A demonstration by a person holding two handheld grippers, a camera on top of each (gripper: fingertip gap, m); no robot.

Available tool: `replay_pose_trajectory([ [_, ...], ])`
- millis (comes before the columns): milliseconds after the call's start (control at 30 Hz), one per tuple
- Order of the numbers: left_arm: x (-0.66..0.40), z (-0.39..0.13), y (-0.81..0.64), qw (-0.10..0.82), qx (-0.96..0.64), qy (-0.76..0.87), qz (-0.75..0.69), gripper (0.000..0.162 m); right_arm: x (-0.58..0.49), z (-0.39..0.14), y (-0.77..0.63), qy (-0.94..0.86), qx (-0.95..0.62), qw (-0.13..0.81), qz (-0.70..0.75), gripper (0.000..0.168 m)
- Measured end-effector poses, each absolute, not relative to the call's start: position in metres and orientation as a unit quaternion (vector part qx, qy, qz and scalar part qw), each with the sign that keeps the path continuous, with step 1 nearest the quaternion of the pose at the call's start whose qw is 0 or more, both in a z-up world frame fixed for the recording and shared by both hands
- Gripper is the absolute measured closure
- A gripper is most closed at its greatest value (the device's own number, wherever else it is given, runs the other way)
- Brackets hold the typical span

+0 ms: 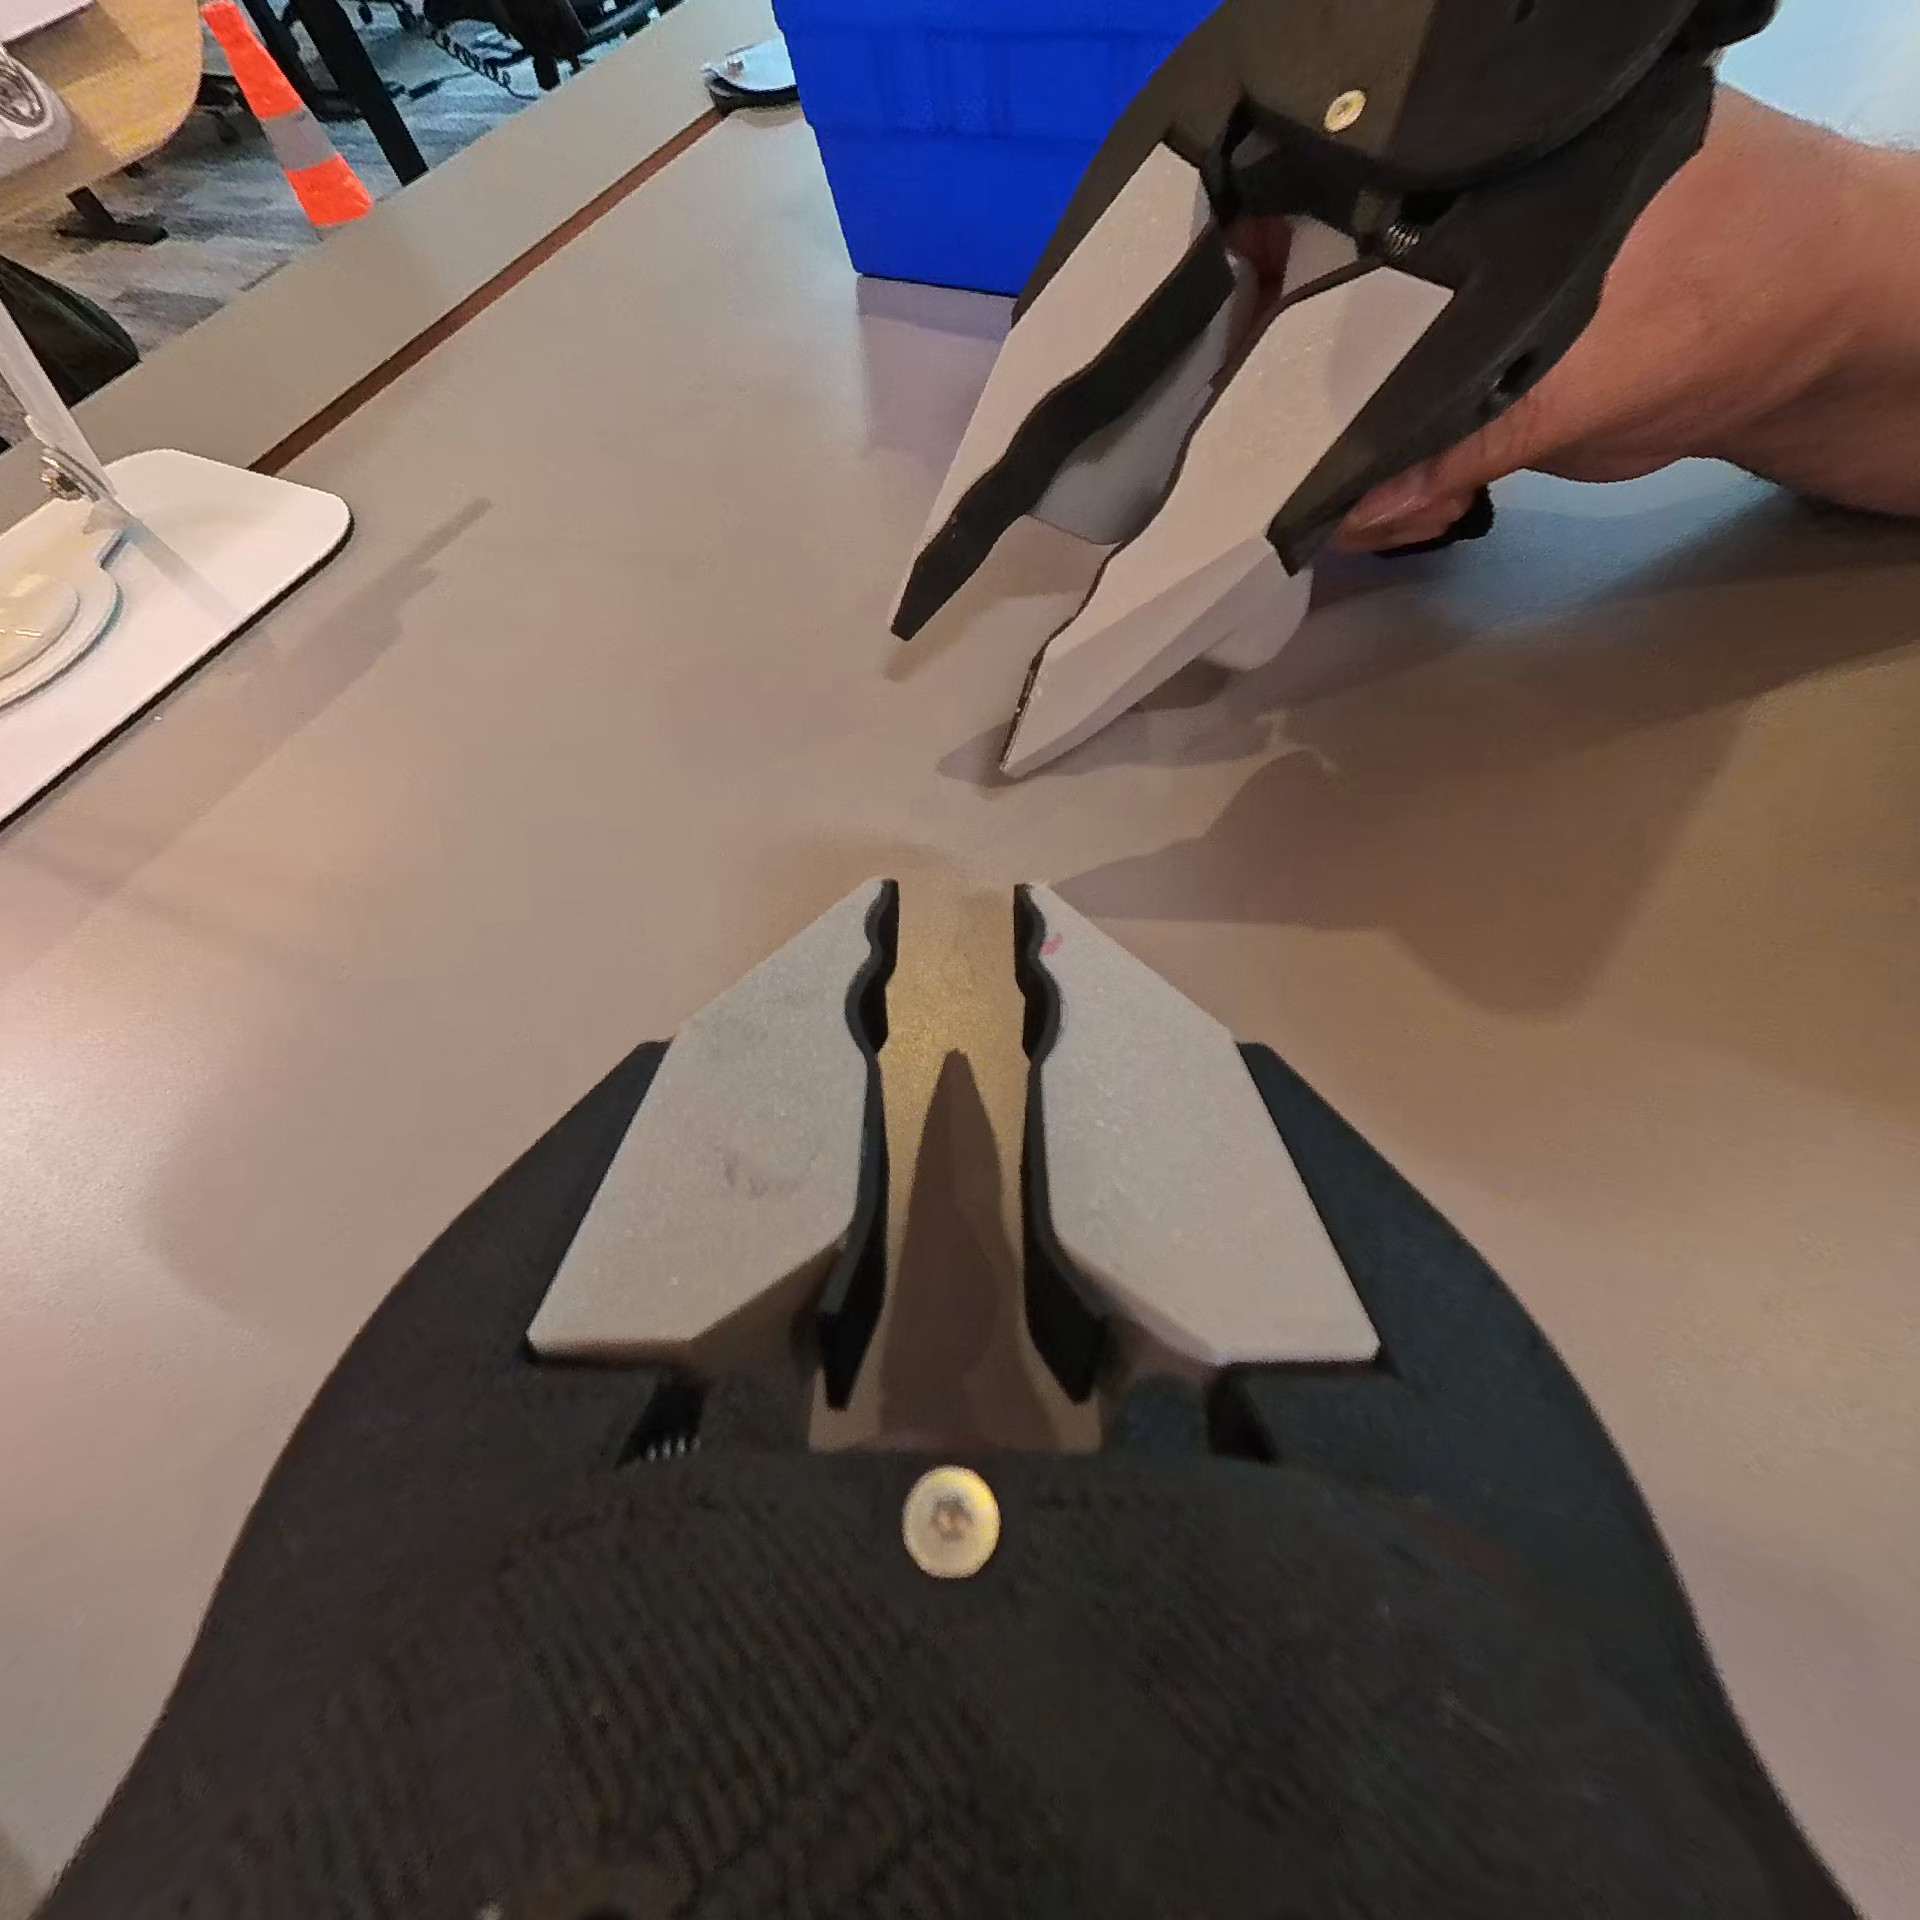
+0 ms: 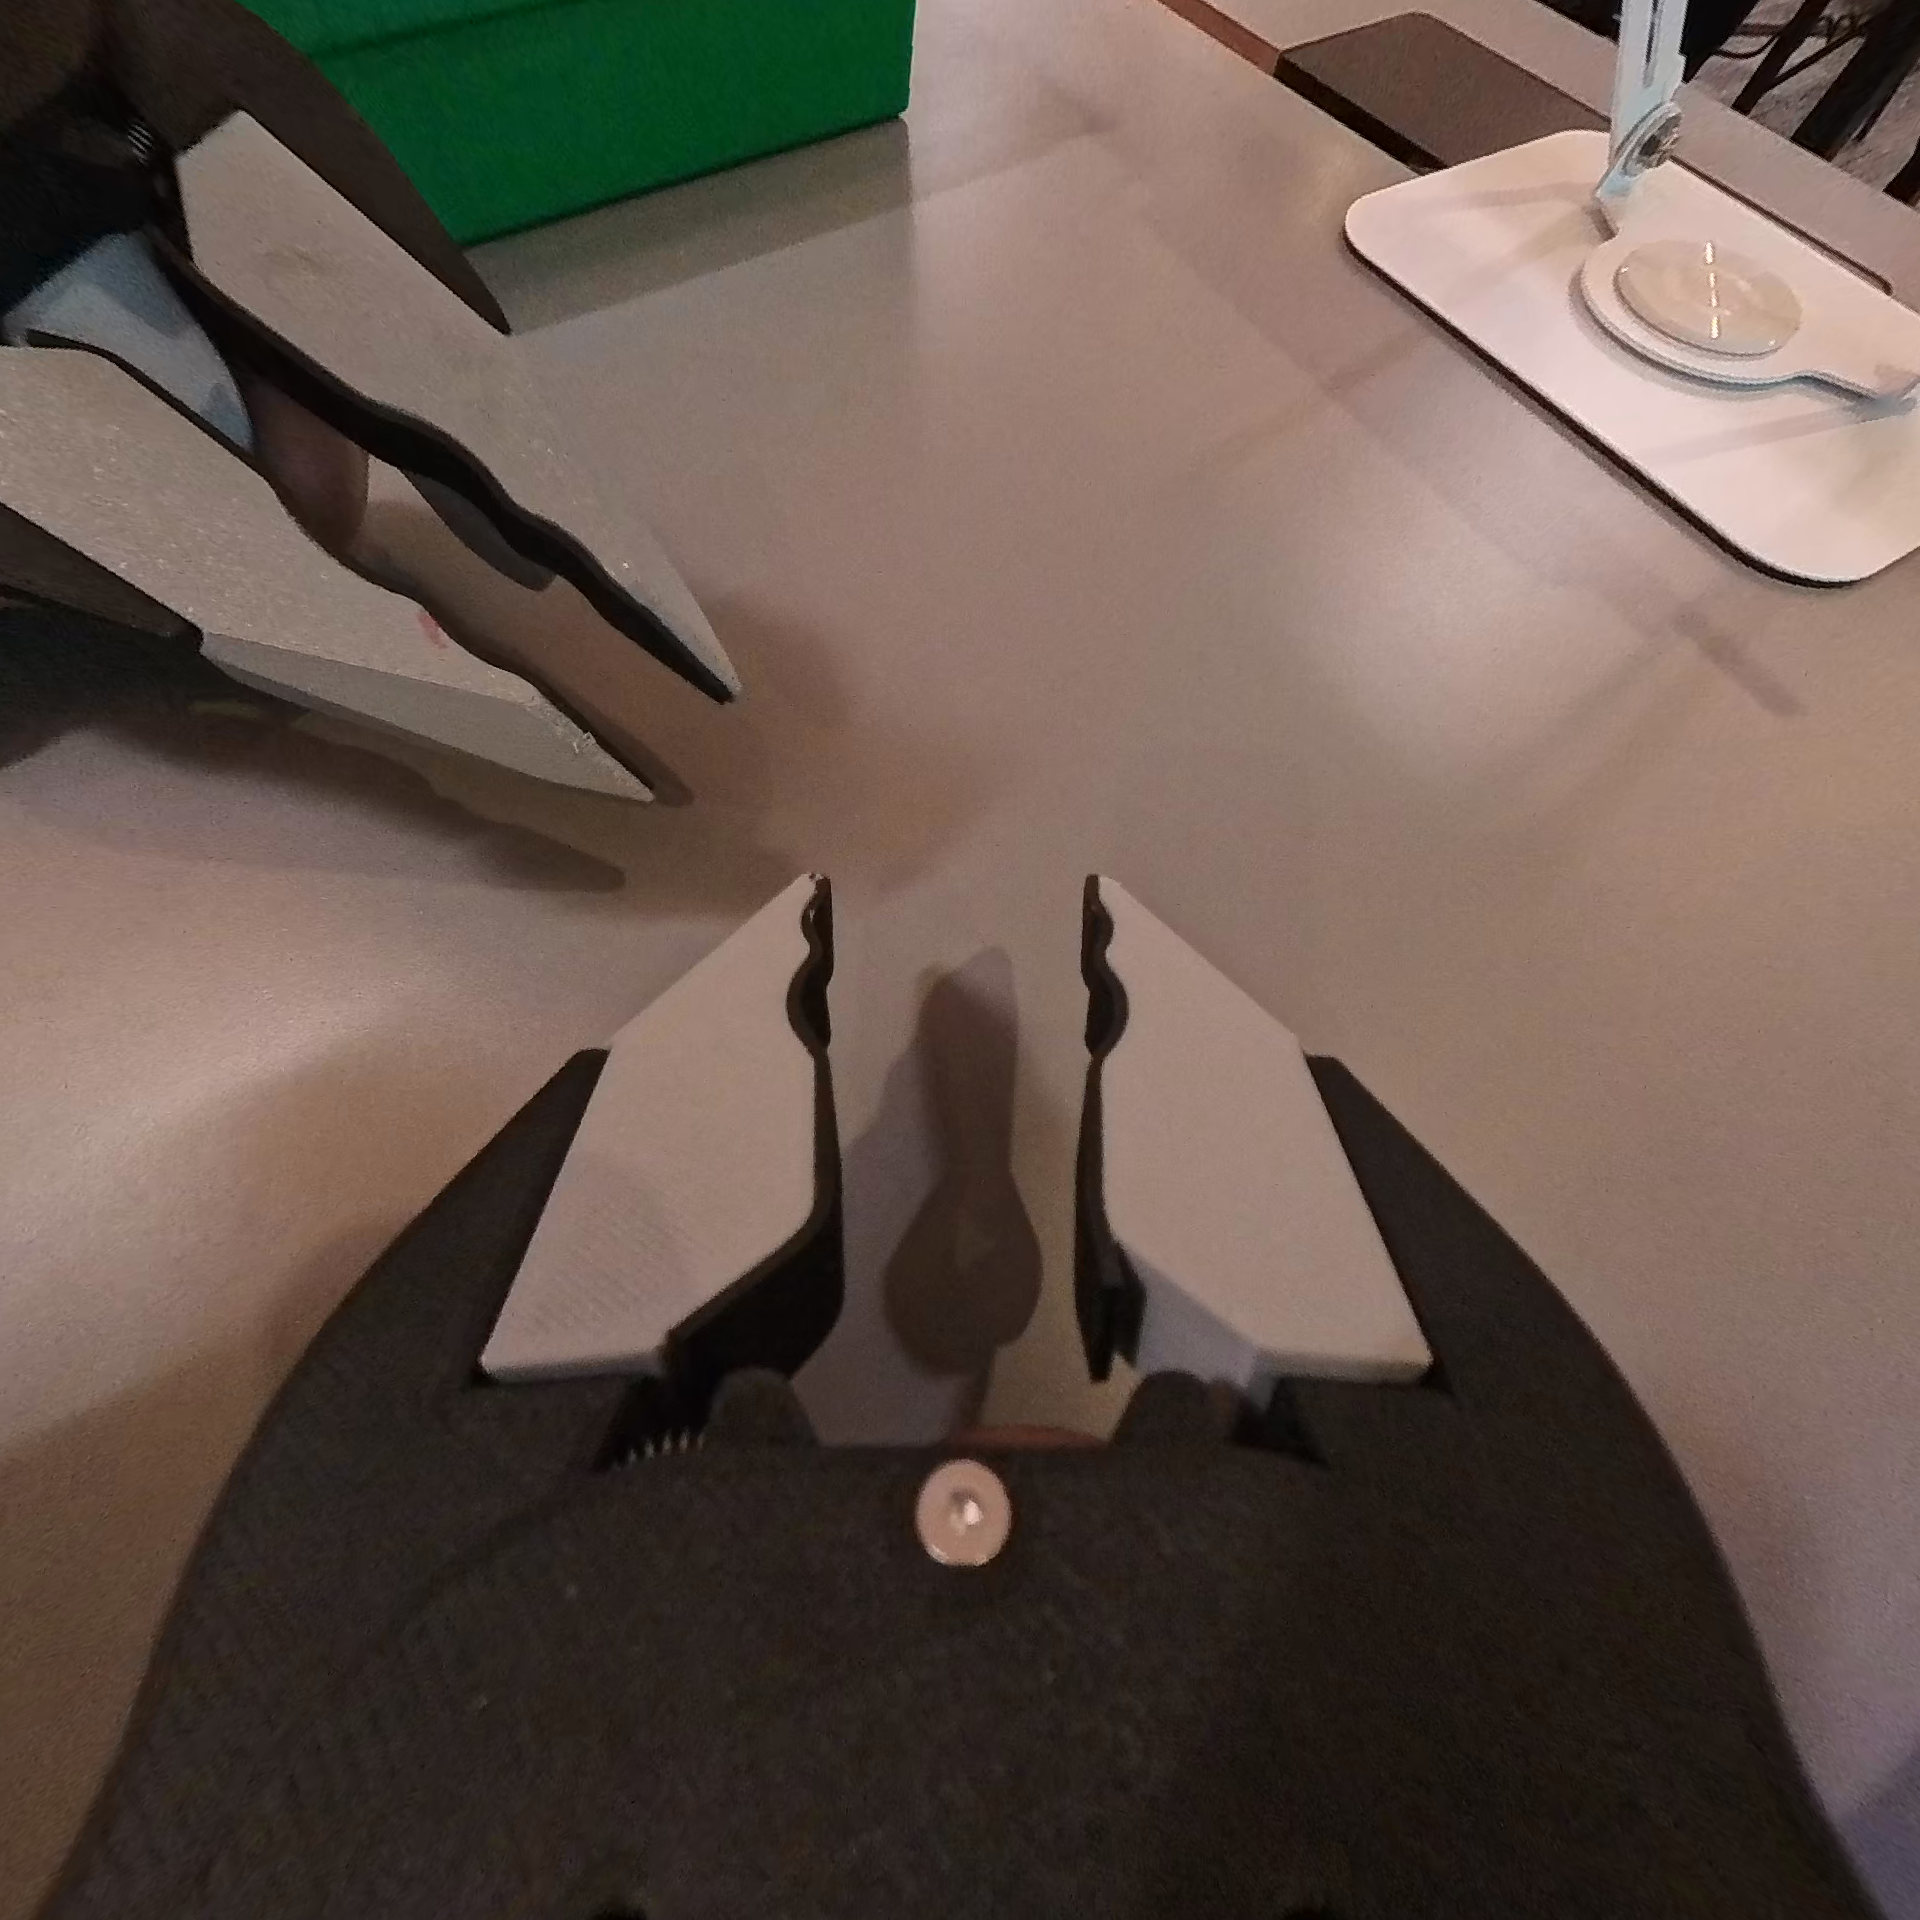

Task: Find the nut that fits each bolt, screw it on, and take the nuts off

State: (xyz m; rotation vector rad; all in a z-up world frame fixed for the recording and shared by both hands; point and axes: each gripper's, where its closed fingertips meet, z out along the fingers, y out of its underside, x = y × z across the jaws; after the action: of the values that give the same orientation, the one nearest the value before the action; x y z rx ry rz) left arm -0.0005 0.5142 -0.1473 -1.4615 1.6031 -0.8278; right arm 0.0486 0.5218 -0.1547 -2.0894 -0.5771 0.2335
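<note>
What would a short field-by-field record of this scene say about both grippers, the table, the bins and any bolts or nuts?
left gripper: open, empty, low over table
right gripper: open, empty
table: grey, bare between the grippers
blue bin: behind right gripper, left wrist view
green bin: behind left gripper, right wrist view
bolts, nuts: none visible

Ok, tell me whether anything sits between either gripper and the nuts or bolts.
No nut or bolt shows in either view, so I cannot tell. Only bare table lies between the left gripper and right gripper; a blue bin and a green bin stand beyond them.
</note>
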Motion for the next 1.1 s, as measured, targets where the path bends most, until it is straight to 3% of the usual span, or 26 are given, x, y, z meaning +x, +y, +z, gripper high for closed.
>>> replay_pose_trajectory([
  [233,-0.006,-0.133,0.519,0.417,-0.582,0.604,-0.349,0.143,0.047,-0.158,0.522,-0.240,-0.852,0.457,0.091,0.123],
  [700,-0.105,-0.038,0.570,0.503,-0.606,0.498,-0.364,0.140,0.045,-0.153,0.521,-0.244,-0.846,0.466,0.090,0.123],
  [1100,-0.219,-0.032,0.663,0.521,-0.689,0.427,-0.266,0.138,0.049,-0.153,0.523,-0.233,-0.848,0.466,0.096,0.123],
])
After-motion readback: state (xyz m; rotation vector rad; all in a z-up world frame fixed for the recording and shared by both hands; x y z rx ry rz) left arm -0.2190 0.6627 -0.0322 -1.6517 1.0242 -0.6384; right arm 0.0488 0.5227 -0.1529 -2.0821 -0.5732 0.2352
